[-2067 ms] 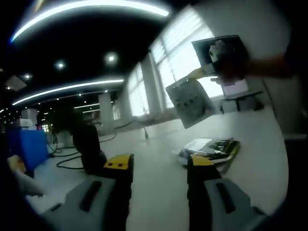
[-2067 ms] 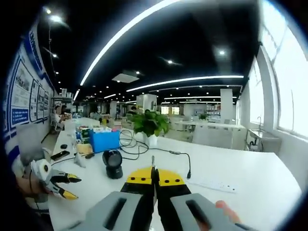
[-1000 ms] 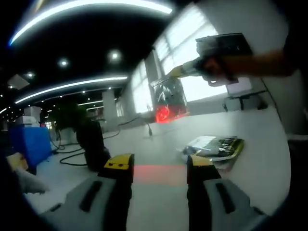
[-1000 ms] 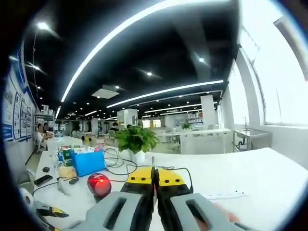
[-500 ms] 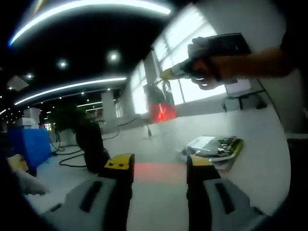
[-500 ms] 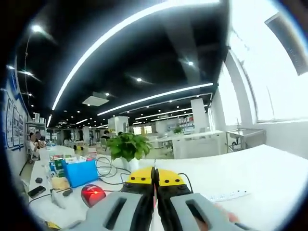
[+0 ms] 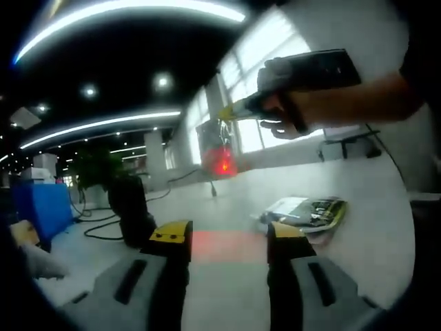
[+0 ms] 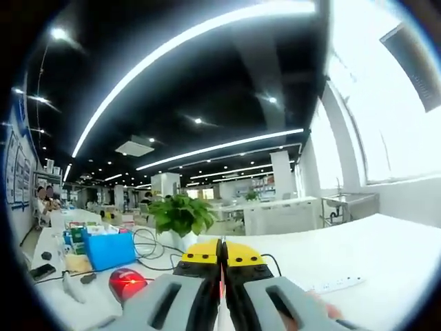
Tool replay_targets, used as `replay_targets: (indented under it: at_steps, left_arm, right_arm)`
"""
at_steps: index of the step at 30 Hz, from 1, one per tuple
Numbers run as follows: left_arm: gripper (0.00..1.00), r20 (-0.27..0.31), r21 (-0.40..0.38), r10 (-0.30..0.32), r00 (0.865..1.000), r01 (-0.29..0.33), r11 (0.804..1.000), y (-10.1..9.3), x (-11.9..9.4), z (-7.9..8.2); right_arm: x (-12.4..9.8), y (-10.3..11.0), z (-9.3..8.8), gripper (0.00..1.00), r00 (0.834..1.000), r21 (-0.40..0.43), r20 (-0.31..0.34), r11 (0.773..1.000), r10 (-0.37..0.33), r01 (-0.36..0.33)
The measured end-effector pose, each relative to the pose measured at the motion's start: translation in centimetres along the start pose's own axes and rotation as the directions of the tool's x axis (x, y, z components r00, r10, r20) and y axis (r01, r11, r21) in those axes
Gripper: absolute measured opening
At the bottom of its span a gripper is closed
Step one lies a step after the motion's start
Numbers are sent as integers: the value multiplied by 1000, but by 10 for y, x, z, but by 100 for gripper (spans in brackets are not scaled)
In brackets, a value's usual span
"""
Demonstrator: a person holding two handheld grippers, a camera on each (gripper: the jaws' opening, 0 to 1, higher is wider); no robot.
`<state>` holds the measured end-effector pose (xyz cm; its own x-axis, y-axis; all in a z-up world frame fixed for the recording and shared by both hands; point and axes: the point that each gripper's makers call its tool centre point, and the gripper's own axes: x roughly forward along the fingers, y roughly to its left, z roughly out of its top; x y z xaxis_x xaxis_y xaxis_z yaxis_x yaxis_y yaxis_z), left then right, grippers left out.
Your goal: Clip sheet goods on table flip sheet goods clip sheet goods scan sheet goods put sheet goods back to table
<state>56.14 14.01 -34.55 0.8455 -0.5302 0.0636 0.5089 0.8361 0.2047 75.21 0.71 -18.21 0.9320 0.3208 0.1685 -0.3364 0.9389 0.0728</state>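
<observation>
One thin sheet good (image 7: 219, 148) hangs up high, pinched tight in my right gripper (image 8: 222, 265), glowing red from the scanner (image 8: 127, 283). My left gripper (image 7: 219, 241) is open above the table (image 7: 372, 227).

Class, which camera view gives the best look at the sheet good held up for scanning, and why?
The left gripper view: the sheet good hangs side-on from the right gripper, lit red. The right gripper view has just its thin edge between the shut jaws.
</observation>
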Motion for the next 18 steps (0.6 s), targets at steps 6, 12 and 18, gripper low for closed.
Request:
replay_targets:
  at_steps: [6,12,18]
  left_arm:
    - [36,6,-1,-1,1000,1,1000,-1,-1,1]
    - [36,7,-3,-4,1000,4,1000,-2,-2,1]
    - [36,5,0,-7,1000,7,1000,-3,-2,1]
  right_arm:
    - [8,6,-4,0,1000,23,20,999,-24,24]
    - [16,18,-17,0,1000,18,8,1000,-18,18]
    - [19,23,-23,0,1000,17,-6,1000,-4,4]
